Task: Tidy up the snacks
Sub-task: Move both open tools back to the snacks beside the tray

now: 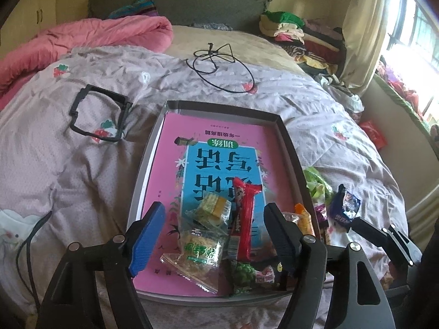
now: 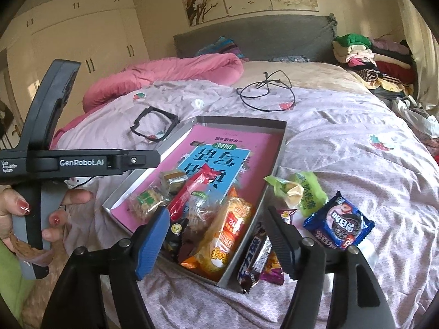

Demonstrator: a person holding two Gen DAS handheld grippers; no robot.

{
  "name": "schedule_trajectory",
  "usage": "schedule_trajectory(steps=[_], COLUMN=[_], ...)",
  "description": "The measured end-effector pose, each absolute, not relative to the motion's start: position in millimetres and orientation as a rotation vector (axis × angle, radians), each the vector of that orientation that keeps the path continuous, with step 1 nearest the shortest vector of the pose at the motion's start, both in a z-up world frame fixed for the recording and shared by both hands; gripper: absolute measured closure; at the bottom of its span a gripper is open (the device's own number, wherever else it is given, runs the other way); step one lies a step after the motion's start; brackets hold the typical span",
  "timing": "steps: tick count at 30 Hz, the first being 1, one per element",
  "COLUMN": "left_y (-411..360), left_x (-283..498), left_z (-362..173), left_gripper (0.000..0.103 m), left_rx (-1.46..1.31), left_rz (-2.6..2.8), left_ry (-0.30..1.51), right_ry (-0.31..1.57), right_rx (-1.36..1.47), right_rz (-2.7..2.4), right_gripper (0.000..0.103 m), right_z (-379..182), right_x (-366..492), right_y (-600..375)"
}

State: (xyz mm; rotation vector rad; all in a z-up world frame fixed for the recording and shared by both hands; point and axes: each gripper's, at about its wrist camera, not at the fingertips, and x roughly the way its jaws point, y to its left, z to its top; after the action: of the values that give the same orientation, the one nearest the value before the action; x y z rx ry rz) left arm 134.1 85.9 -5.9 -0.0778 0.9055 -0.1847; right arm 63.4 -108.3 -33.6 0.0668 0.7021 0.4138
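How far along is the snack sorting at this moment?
Partly done. Several packets, among them the red stick and orange bag, already lie in the grey box. Both grippers, left and right, are open and empty. The blue cookie pack and green packet remain on the bedspread.

Snacks (image 2: 219,235) in box (image 2: 274,148); others right, on bed (image 2: 356,164).

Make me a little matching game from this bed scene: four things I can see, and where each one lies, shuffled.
Things:
1. red snack stick
2. blue cookie packet
3. black cable
4. pink quilt

Places:
A. on the bedspread, right of the box
B. bunched by the headboard
C. inside the grey box
D. looped on the bed beyond the box

Pairs: 1-C, 2-A, 3-D, 4-B
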Motion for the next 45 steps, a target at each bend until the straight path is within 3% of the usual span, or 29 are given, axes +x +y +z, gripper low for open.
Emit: schedule_trajectory(steps=[45], left_y=[25.6], left_x=[105.6], left_z=[18.2], left_gripper=[0.027], left_rx=[-0.016], left_rz=[-0.387], left_ry=[0.894], right_ry=[0.662], right_rx=[0.230], right_rz=[0.228], right_gripper=[0.029], right_z=[-18.5], right_x=[57.5], right_y=[-198.3])
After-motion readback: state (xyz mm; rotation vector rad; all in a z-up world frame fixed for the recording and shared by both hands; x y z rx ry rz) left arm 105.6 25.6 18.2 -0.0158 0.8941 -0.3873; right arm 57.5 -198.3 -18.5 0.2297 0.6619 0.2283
